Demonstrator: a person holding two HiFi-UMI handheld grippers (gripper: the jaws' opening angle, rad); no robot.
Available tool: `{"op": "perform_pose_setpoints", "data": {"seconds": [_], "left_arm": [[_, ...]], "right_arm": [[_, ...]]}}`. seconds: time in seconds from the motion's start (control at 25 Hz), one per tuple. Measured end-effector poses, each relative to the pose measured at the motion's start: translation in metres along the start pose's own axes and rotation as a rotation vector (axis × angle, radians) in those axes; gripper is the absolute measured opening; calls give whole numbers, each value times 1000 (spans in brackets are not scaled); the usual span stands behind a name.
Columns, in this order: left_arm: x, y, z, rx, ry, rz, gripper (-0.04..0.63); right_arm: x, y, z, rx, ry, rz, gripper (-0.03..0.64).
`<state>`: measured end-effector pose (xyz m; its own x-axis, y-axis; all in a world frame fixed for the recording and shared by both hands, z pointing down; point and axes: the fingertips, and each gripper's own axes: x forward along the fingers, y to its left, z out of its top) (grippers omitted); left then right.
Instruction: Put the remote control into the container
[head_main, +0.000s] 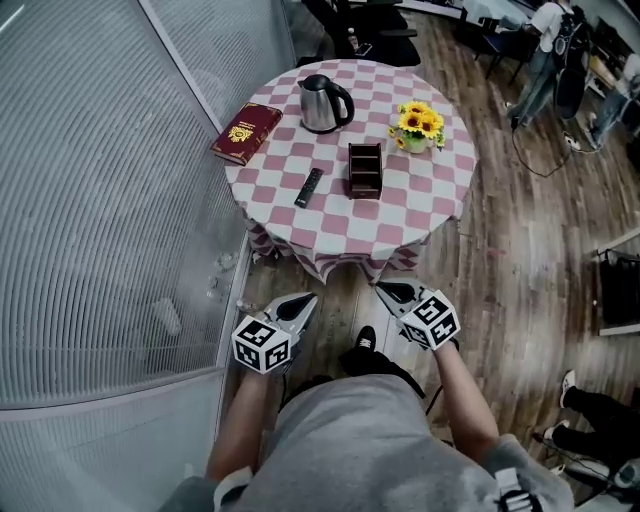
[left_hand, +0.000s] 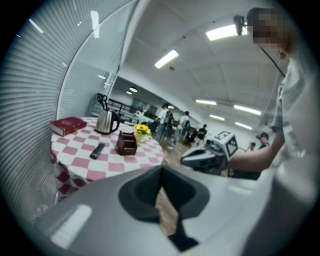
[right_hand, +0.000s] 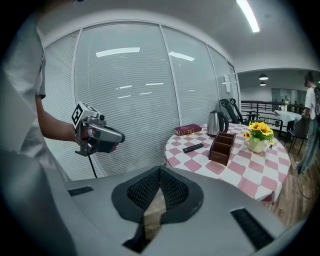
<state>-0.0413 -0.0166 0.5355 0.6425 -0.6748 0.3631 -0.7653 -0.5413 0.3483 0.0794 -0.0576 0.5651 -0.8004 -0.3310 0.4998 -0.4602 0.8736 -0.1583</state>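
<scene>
Approach stage, by my judgement. The left gripper (head_main: 297, 303) and right gripper (head_main: 393, 291) are both well short of the container (head_main: 365, 170), each with jaws closed on nothing. I would close in with one gripper, spread its jaws, and pinch the remote (head_main: 309, 187) across its narrow width, then lower it end-first.

Table (head_main: 330, 235): round, under the container, draped in a soft pink-and-white checked cloth.

Container: dark brown, rigid, boxy, with open-topped compartments.

Remote: slim black hard bar, lying flat just left of the container.
</scene>
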Motion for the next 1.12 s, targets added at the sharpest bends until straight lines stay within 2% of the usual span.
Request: {"op": "perform_pose_setpoints", "data": {"seconds": [0.28,0.68,1.12], "left_arm": [[42,2,21,-17,-24,33,0],[73,22,28,-44,-17,43,0],[93,84,45,-55,5,40,0]], "right_arm": [[-3,-50,2,-9,21,43,17],[11,-77,12,-24,37,70,17],[48,-103,29,-13,84,51,17]]}}
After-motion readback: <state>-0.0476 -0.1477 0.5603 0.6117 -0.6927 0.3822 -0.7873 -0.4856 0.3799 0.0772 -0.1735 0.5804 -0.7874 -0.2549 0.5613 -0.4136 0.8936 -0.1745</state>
